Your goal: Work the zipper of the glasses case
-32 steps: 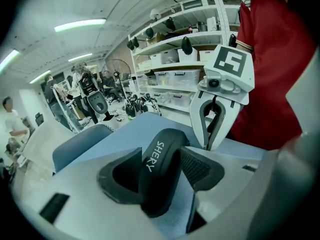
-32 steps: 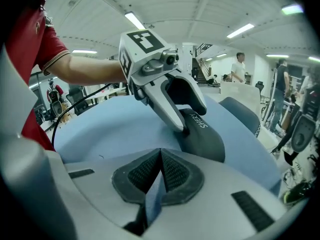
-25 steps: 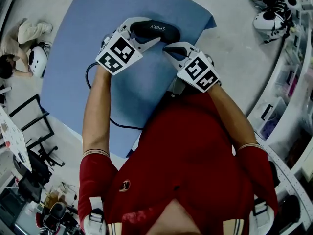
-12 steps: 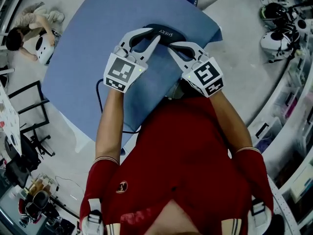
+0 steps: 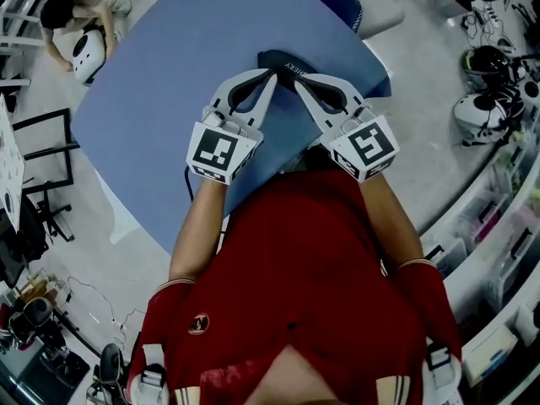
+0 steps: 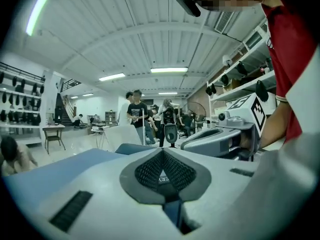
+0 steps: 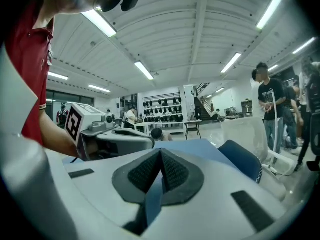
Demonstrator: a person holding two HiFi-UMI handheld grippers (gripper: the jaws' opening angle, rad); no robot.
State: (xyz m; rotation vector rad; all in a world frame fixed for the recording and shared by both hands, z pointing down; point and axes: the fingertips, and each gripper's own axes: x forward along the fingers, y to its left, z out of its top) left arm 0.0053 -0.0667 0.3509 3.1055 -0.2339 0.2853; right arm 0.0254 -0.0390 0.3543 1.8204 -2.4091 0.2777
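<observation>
Glasses case: dark, on the far part of the blue table, just beyond both pairs of tips, printed top facing up
Long axis: runs left to right, the right end a little nearer; its near long edge faces the fingers
Left gripper: the jaws have just been closing and now stand together, pads meeting; the case's print shows through the small gap under the pads, so the case lies straight ahead and close; whether a zipper tab is nipped between them cannot be told
Right gripper: jaws together, only blue table showing in the slit between them, nothing seen held
Nearer hand: both tips reach the near edge, the left about its middle, the right toward its right end; touching or just short is hard to tell
Zipper: shows in no view, so whether it is open or closed stays unsettled
Coming move, as a judgement: any pull on the slider would run along the left-right axis, one gripper steadying the case
</observation>
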